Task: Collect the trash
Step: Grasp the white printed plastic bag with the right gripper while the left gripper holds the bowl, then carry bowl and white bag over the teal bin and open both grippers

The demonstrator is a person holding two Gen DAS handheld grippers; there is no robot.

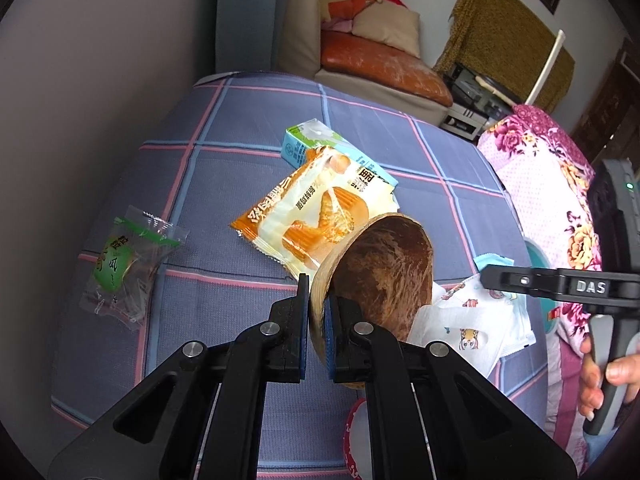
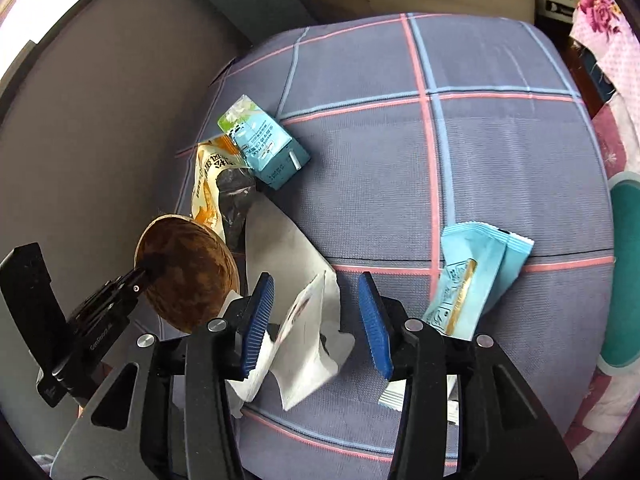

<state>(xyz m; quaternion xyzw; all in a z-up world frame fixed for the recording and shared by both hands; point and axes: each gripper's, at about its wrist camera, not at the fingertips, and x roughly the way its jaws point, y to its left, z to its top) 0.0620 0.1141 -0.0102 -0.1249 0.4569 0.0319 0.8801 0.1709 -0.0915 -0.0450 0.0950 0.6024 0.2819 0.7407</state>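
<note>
Leftmost, the left gripper (image 1: 318,300) pinched the rim of a tilted coconut-shell bowl (image 1: 380,272), mouth facing right, which could spill or slip, while the right gripper (image 2: 316,312) stood spread over a crumpled white wrapper (image 2: 304,344), long axis running away, and might snag only one fold.

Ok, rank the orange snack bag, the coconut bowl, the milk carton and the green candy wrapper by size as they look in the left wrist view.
1. orange snack bag and coconut bowl: alike, and the bowl is nearer, so unranked.
2. green candy wrapper
3. milk carton, partly hidden under the bag, so unsure.
</note>
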